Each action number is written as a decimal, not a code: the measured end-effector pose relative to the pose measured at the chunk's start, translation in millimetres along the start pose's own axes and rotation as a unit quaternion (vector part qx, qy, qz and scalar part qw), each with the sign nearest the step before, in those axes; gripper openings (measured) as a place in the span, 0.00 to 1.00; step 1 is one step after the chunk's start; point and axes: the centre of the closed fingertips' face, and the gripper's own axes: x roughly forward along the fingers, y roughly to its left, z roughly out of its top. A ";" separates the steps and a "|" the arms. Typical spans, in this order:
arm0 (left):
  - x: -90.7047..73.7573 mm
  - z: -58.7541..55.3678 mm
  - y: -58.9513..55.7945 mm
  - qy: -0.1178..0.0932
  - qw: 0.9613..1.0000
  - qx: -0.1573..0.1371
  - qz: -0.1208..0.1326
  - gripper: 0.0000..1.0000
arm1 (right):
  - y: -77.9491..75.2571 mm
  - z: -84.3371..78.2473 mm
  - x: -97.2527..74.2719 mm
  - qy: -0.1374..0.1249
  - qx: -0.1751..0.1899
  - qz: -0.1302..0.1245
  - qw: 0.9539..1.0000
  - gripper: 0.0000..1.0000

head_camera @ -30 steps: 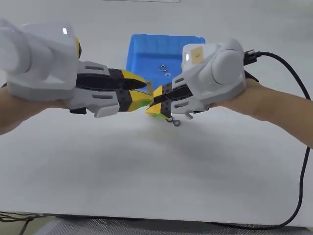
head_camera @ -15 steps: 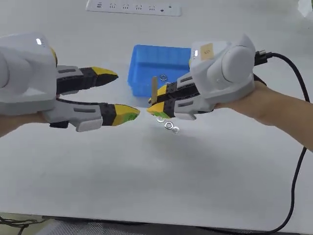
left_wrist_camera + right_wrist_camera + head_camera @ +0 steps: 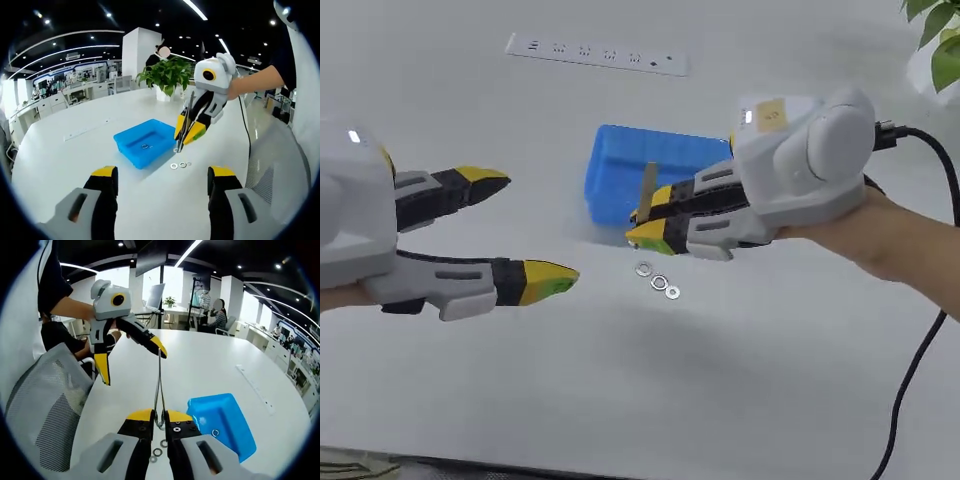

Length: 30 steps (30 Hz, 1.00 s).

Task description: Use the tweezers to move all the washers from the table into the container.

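- Three washers (image 3: pixel 659 283) lie in a short slanting row on the white table (image 3: pixel 620 410), touching or nearly touching one another, just off the near side of the blue container (image 3: pixel 620 165).
- One more washer (image 3: pixel 144 146) lies flat on the container's floor, near its middle.
- Both grippers hang above the table and face each other, well apart.
- Right gripper (image 3: pixel 638 228): its yellow-tipped jaws are drawn in narrow and clamp the tweezers (image 3: pixel 647 190) between them.
- Tweezers: in the right gripper view the two thin metal arms run straight out past the jaws and meet in a point. In the head view they stand in front of the container's near wall, above the row of washers and not touching it.
- Seen from the left gripper view, the tweezers' lower end hangs by the container's near corner, over the washers.
- Left gripper (image 3: pixel 540 226): its jaws are spread wide with nothing between them. It sits to the left of the container and the washers, clear of both.
- Black cable (image 3: pixel 920 380) runs from the back of the right gripper down across the table's right side.
- White power strip (image 3: pixel 597 55) lies on the table beyond the container.
- Green plant (image 3: pixel 938 40) leaves show at the far right corner.
- Grey mesh chair (image 3: pixel 45 405) stands at the table's edge.
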 end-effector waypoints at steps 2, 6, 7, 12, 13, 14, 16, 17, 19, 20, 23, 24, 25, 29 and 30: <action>-0.3 -4.6 -3.7 0.002 1.000 -0.003 -0.002 0.80 | -3.2 4.8 -2.2 -0.002 -0.002 -0.004 1.000 0.09; -1.6 -11.8 -7.6 0.011 1.000 -0.003 0.000 0.85 | -13.7 12.6 -7.7 -0.004 -0.007 -0.014 1.000 0.09; -1.9 -14.9 -7.5 0.018 1.000 0.002 0.003 0.88 | -16.9 14.3 -9.1 -0.004 -0.009 -0.018 1.000 0.09; -2.6 -15.4 -6.8 0.012 1.000 -0.001 0.005 0.98 | -39.4 25.3 -17.9 -0.009 -0.015 -0.035 0.999 0.09; -2.5 -15.9 -6.2 0.012 1.000 -0.001 0.007 1.00 | -48.1 28.4 -20.9 -0.013 -0.015 -0.046 0.999 0.09; -2.5 -17.1 -5.0 0.014 1.000 -0.001 0.009 0.99 | -53.6 29.8 -22.6 -0.016 -0.013 -0.050 0.999 0.09; -2.2 -17.9 -4.2 0.013 1.000 -0.004 0.007 0.99 | -67.1 30.4 -25.7 -0.016 -0.012 -0.060 0.998 0.09; -1.8 -18.0 -4.4 0.011 1.000 -0.006 0.006 0.99 | -75.0 29.5 -26.8 -0.016 -0.010 -0.066 0.998 0.09; -1.0 -19.3 -4.5 0.013 1.000 -0.010 0.003 0.99 | -86.5 26.1 -26.7 -0.015 -0.005 -0.072 0.997 0.09; -0.4 -20.2 -4.3 0.013 1.000 -0.011 0.003 0.99 | -91.0 24.0 -26.1 -0.014 -0.003 -0.074 0.997 0.09; 0.1 -22.6 -4.4 0.015 1.000 -0.012 0.003 0.99 | -110.3 11.1 -20.5 -0.009 0.007 -0.082 0.997 0.09; 0.3 -23.8 -5.0 0.014 1.000 -0.016 0.002 0.99 | -117.2 6.4 -19.1 -0.010 0.017 -0.090 0.996 0.09; 0.3 -24.6 -5.8 0.013 1.000 -0.019 0.002 0.99 | -120.7 3.3 -18.0 -0.010 0.022 -0.093 0.995 0.09; 1.0 -32.4 -10.5 0.015 0.999 -0.030 -0.001 0.99 | -130.4 -15.9 -7.2 -0.004 0.048 -0.097 0.994 0.09; 1.0 -35.2 -11.0 0.018 0.999 -0.028 0.000 0.99 | -130.9 -22.2 -3.6 0.003 0.051 -0.096 0.994 0.09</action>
